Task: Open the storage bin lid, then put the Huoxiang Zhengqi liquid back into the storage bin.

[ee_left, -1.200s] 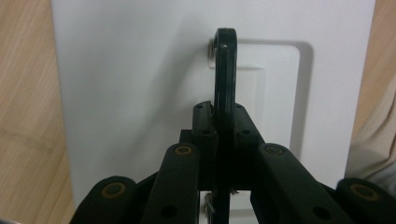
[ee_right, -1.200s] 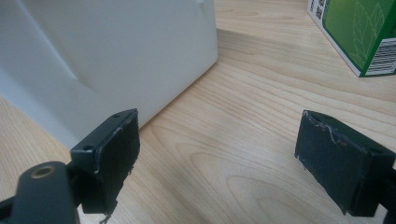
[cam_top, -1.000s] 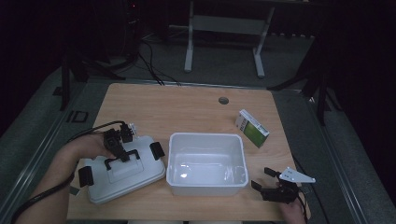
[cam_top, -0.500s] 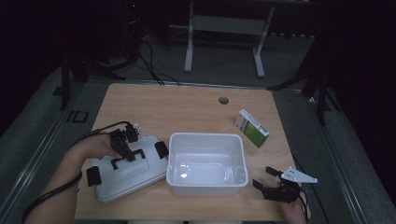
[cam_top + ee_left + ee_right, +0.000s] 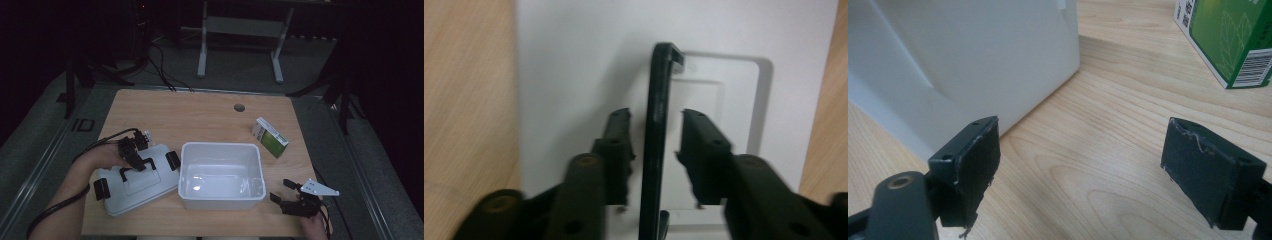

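A white lid (image 5: pixel 131 194) with a black handle (image 5: pixel 140 168) and black end clips lies flat on the table, left of the open white bin (image 5: pixel 220 148). My left gripper (image 5: pixel 134 157) points down over the lid. Its jaws have just been opening. In the left gripper view the handle (image 5: pixel 657 100) stands between the pads of my left gripper (image 5: pixel 656 119) with a gap on each side, so nothing is gripped. My right gripper (image 5: pixel 280 190) rests open at the table's front right, by the bin's corner (image 5: pixel 973 50); in its own view my right gripper (image 5: pixel 1083 150) holds nothing.
A green and white carton (image 5: pixel 270 137) lies right of the bin, also ahead of the right gripper (image 5: pixel 1233 35). A round cable hole (image 5: pixel 239 107) sits near the table's far edge. Bare wood (image 5: pixel 175 115) spreads behind the bin and lid.
My left gripper's jaws have parted from the lid's handle, which they were shut on before. The lid has shifted slightly right. The right gripper has stayed put.
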Demonstrator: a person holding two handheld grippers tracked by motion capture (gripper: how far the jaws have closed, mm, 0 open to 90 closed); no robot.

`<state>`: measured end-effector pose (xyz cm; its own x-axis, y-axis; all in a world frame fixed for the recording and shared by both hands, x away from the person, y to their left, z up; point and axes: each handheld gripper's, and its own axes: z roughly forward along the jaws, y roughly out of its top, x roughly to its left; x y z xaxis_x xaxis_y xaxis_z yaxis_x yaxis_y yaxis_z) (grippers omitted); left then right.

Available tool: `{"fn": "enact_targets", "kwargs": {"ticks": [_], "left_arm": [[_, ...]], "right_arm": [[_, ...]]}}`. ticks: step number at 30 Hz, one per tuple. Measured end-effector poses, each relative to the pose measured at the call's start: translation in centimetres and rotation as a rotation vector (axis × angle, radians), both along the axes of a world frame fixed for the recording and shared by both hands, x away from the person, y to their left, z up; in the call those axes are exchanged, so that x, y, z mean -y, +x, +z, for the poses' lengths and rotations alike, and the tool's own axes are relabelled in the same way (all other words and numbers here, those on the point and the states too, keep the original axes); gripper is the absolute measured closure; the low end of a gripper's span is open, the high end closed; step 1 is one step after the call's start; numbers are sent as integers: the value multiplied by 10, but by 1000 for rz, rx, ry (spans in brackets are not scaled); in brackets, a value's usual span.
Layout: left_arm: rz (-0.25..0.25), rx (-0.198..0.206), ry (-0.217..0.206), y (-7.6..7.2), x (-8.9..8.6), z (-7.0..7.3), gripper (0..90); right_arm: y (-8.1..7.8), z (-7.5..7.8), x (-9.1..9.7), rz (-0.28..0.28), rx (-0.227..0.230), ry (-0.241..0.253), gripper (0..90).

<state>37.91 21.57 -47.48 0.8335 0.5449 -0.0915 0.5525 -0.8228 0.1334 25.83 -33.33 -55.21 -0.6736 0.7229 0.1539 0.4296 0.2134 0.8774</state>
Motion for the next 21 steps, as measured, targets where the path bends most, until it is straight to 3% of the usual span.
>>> {"fn": "enact_targets", "kwargs": {"ticks": [6,10,14,17,21], "left_arm": [[42,45,14,0,-7,3,412],[49,81,16,-3,-12,4,411],[39,89,21,-5,-13,5,396],[43,89,5,-7,-15,6,396],[43,90,11,-7,-16,7,396]], "right_arm": [[0,1,3,-12,1,-2,153],[0,2,5,-20,-1,-15,140],[0,4,12,-54,-15,-8,134],[1,6,18,-72,-35,26,132],[4,10,23,-95,-50,25,133]]}}
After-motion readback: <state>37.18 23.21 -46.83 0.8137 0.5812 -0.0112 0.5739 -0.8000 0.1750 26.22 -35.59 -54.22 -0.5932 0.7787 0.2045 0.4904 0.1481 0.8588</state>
